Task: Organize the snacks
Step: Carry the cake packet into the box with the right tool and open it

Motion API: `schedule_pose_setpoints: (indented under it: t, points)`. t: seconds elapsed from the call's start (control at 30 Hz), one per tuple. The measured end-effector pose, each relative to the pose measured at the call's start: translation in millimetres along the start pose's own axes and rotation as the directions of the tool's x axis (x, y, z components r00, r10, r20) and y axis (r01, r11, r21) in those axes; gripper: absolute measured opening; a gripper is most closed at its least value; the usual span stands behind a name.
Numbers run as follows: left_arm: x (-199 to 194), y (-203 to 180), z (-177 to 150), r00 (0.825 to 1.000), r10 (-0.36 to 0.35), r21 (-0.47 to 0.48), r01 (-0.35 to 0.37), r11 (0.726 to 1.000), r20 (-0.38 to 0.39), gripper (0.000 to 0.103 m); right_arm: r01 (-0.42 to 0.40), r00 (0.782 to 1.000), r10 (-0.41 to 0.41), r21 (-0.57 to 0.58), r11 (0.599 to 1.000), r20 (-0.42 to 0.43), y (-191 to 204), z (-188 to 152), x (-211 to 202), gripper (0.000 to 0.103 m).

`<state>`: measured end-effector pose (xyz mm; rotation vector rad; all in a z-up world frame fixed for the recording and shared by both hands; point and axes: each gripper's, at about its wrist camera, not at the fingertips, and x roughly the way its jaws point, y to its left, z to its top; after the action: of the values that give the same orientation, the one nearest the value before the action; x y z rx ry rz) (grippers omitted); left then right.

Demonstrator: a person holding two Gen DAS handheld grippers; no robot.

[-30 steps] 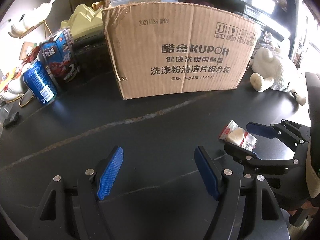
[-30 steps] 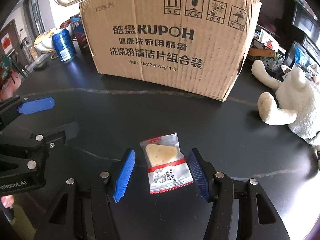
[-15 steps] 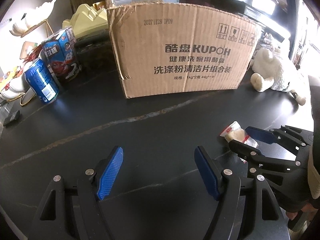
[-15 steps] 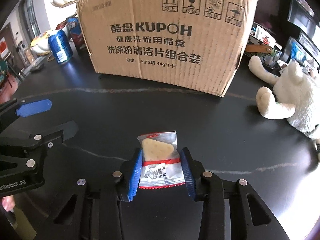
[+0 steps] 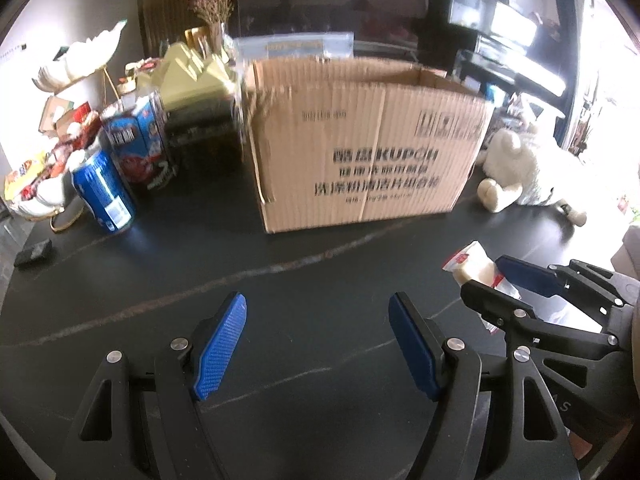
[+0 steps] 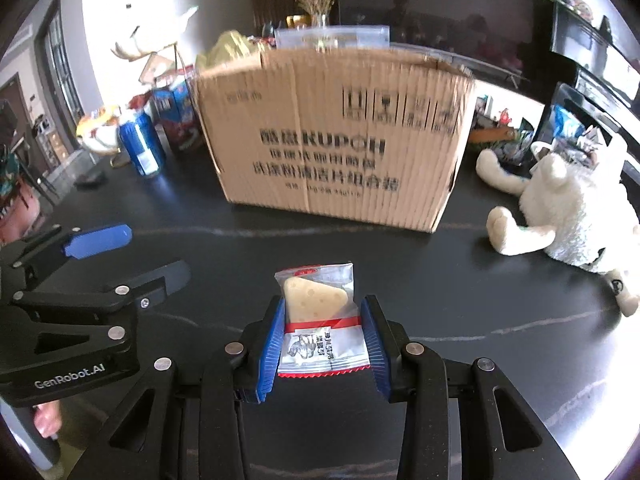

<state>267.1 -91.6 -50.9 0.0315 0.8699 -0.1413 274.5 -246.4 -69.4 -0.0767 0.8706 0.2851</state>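
Only right-wrist view shows right claw [image 6: 322, 338] clenched on snack packet [image 6: 318, 320]; left claw [image 5: 316, 348] released.

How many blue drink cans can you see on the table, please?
1: the blue can stands left of the cardboard box, beside a blue carton. Others may be hidden behind the box or among the clutter.

Black veined table [image 5: 168, 264], white wall [image 6: 104, 8], bright daylight

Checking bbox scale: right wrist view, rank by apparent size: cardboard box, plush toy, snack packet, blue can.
1. cardboard box
2. plush toy
3. snack packet, though it's nearest the camera, so inflated
4. blue can
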Motion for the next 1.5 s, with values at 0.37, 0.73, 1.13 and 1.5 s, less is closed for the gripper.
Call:
schedule_pose_setpoints:
  t: [0.37,0.73,1.13,1.5]
  points:
    - [-51,10,32,0.989,0.049,0.067,-0.059,0.996,0.141,0.075,-0.005,0.992,-0.003,0.061,0.998,0.128,14,31,-45,0.040]
    - [-69,23,72,0.975,0.045,0.085,-0.065,0.994,0.218,0.078,0.014,0.977,-0.036,0.102,0.995,0.208,18,69,-62,0.040]
    - [-63,33,118,0.971,0.056,0.074,-0.075,0.994,0.232,0.080,0.046,0.970,-0.067,0.095,0.994,0.234,7,129,-55,0.040]
    - [-41,43,155,0.964,0.111,0.048,-0.126,0.991,0.240,0.087,0.081,0.975,-0.103,0.118,0.990,0.195,-7,176,-25,0.040]
